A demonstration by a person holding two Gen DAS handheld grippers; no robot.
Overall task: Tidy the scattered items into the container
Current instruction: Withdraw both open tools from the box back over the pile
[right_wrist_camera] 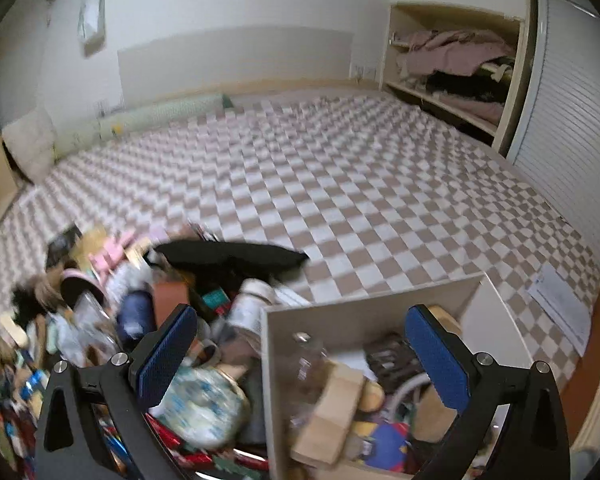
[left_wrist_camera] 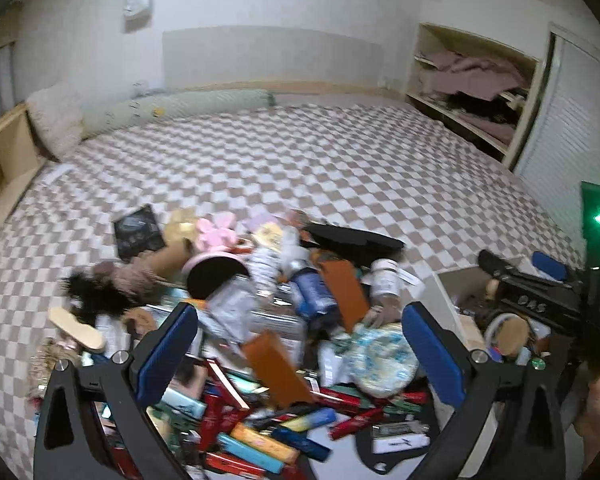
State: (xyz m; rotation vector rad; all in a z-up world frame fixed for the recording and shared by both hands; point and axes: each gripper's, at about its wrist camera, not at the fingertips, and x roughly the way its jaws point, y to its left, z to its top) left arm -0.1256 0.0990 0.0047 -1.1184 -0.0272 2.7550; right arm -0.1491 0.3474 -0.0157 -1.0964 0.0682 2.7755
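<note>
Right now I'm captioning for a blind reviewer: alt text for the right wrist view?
The open right gripper hovers empty over a white box on a checkered bedspread, which holds wooden blocks; clutter is piled at its left.

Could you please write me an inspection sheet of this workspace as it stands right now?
Surface: checkered bedspread.
Job's things: white box partly filled, wooden block inside; pile of scattered items lies beside it.
Clutter: orange packet, floral pouch, black cloth.
Grippers: left gripper open over the pile; right gripper open over the box edge.
Cables: nothing seen.
Surroundings: wall shelf with bedding, bolster pillow.
</note>
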